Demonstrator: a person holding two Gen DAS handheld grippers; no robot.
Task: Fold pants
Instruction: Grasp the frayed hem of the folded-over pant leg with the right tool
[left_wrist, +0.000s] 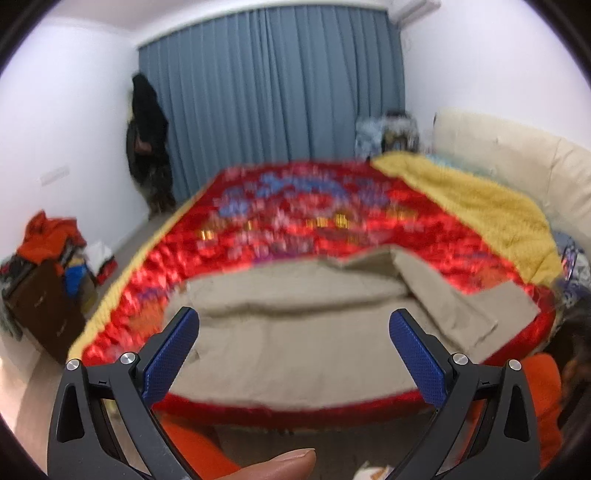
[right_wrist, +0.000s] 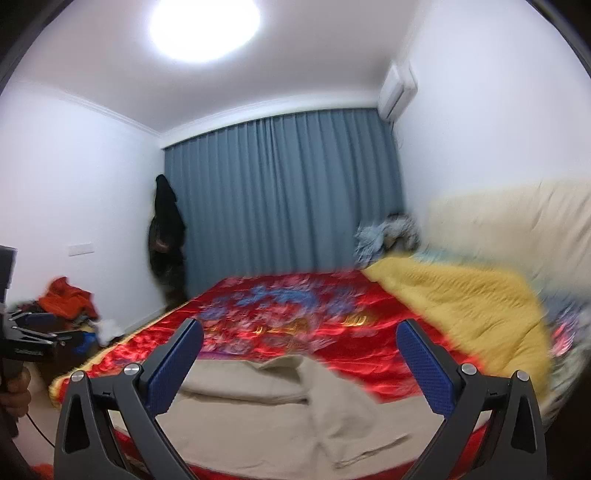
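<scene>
Beige pants (left_wrist: 295, 332) lie spread on the near end of a bed with a red patterned quilt (left_wrist: 314, 214). One leg (left_wrist: 476, 306) angles off to the right. The pants also show in the right wrist view (right_wrist: 295, 413), low in the frame. My left gripper (left_wrist: 293, 332) is open and empty, held above the pants near the bed's front edge. My right gripper (right_wrist: 299, 343) is open and empty, held higher over the pants. The left gripper also shows at the left edge of the right wrist view (right_wrist: 29, 339). Both views are blurred.
A yellow blanket (left_wrist: 480, 206) lies on the bed's right side against a cream headboard (left_wrist: 517, 147). A dark cabinet (left_wrist: 40, 310) piled with clothes stands at the left. Blue curtains (left_wrist: 273, 96) and a dark hanging coat (left_wrist: 147, 140) are at the back.
</scene>
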